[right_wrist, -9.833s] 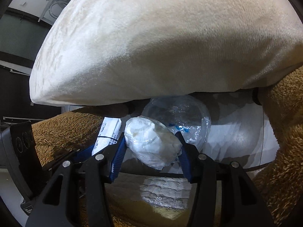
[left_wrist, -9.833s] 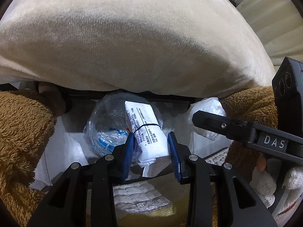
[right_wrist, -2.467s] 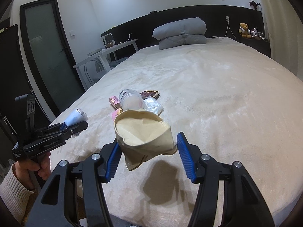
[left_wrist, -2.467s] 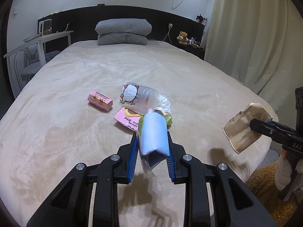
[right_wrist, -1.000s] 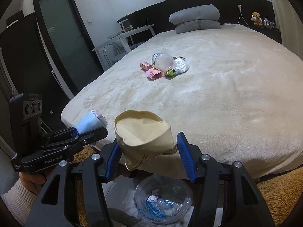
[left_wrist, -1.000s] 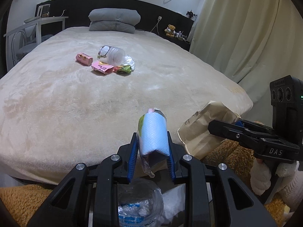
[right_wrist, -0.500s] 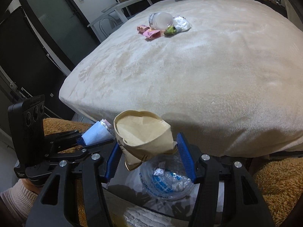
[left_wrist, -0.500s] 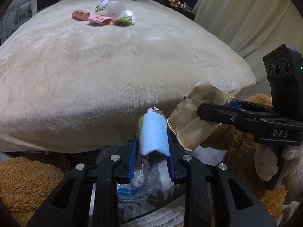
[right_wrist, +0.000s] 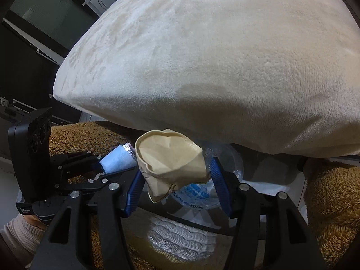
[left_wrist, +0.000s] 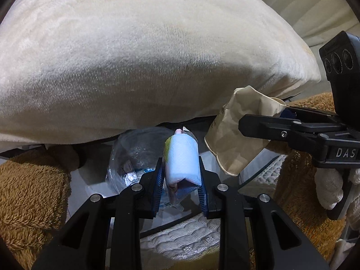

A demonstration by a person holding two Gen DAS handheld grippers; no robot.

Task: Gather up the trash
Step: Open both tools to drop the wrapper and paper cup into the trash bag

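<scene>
Both claws have dropped from bed height to the bin (left_wrist: pixel 137 155): left gripper (left_wrist: pixel 180 175) pinches a blue packet (left_wrist: pixel 182 164), right gripper (right_wrist: pixel 177 186) a paper bag (right_wrist: pixel 171 162), ready to release.

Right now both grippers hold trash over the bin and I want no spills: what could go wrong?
1. The paper bag is wider than the clear bin liner looks from here; released, it may catch the rim.
2. The blue packet and the bag hang close together; dropped together, they could knock each other aside onto the brown rug.
</scene>
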